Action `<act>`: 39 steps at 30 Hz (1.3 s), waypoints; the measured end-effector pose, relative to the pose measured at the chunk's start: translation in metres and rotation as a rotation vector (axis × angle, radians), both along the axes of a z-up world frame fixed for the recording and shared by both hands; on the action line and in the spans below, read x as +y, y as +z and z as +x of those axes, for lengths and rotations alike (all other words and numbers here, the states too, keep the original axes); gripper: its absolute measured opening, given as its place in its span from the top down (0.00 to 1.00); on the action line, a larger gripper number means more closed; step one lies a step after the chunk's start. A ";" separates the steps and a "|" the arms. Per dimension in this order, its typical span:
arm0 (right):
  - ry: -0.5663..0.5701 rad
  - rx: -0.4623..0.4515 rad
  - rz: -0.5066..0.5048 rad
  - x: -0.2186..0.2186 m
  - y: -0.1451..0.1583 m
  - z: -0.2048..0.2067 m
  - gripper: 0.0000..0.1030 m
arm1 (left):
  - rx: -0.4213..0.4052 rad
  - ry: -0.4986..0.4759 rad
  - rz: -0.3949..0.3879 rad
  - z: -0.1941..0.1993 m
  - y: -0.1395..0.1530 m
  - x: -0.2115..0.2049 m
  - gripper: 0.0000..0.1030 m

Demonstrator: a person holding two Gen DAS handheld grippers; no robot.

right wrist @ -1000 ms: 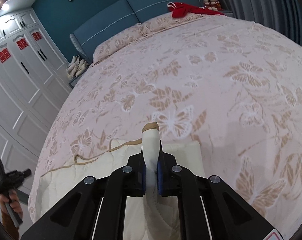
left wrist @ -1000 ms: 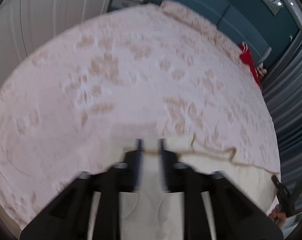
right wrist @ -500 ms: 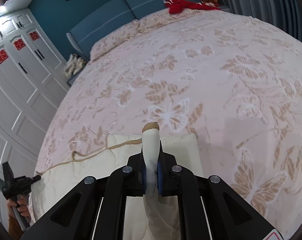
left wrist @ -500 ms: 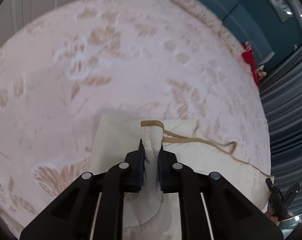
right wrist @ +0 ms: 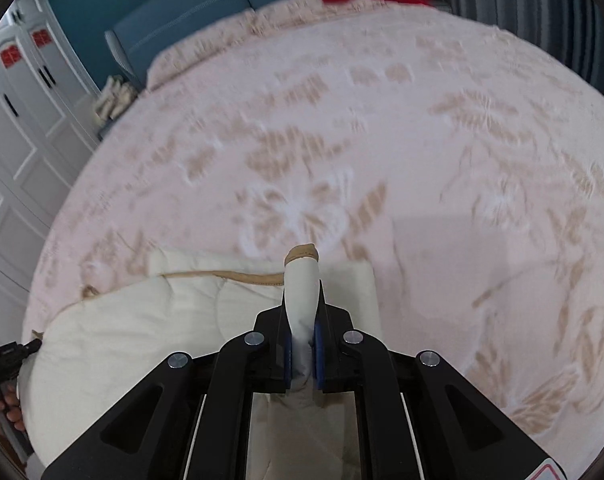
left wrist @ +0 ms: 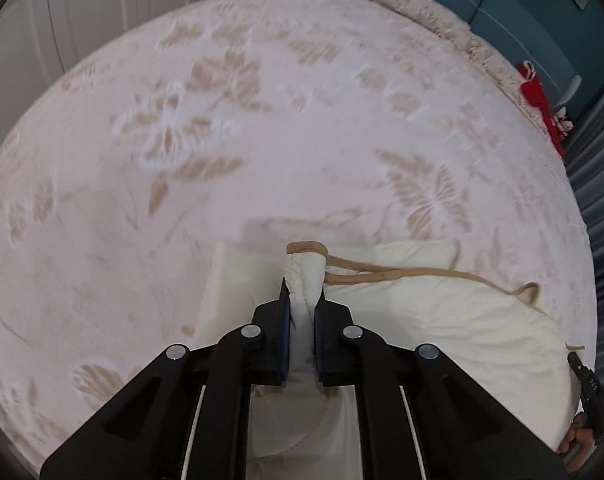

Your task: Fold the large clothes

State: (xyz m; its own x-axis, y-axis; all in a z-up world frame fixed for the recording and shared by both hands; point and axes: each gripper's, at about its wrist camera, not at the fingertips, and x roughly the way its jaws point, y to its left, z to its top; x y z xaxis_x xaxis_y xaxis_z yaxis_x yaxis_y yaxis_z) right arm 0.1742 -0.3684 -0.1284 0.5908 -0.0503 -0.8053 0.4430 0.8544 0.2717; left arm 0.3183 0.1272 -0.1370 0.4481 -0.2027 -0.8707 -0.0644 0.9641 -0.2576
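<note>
We see left gripper clamped on cream quilt, tan-trimmed corner poking up past its tips. Right gripper likewise pinches quilt corner. Quilt lies folded beneath and between both, on floral bedspread.

Left gripper is clamped tight on a bunched corner of the cream quilt, tan piping trailing off to the right. Underneath lies the pink butterfly-print bedspread, slightly blurred; a red cloth sits by the blue headboard.
</note>
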 end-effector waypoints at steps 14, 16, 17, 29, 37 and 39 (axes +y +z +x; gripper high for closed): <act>-0.008 0.002 -0.044 0.003 -0.037 0.005 0.93 | -0.123 -0.031 0.142 -0.013 -0.027 -0.021 0.87; -0.007 -0.004 -0.033 0.001 -0.036 0.004 0.92 | -0.128 -0.031 0.139 -0.013 -0.026 -0.021 0.86; -0.008 -0.003 -0.025 0.000 -0.034 0.004 0.92 | -0.127 -0.032 0.136 -0.013 -0.023 -0.020 0.86; 0.170 -0.159 -0.042 0.095 0.071 -0.017 0.81 | -0.271 -0.157 0.093 -0.069 0.085 -0.057 0.50; 0.370 -0.019 -0.069 0.184 0.017 0.032 0.88 | -0.156 -0.288 0.169 -0.060 0.019 -0.145 0.51; 0.357 0.006 -0.074 0.180 0.000 0.033 0.96 | -0.157 -0.278 0.183 -0.059 0.004 -0.144 0.50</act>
State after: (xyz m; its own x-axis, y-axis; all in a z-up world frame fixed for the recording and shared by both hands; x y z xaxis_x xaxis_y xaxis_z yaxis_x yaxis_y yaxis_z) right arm 0.2070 -0.1883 -0.1279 0.5772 0.1001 -0.8105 0.1150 0.9726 0.2021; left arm 0.2592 -0.0166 -0.1330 0.5287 -0.1829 -0.8289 0.2332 0.9702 -0.0654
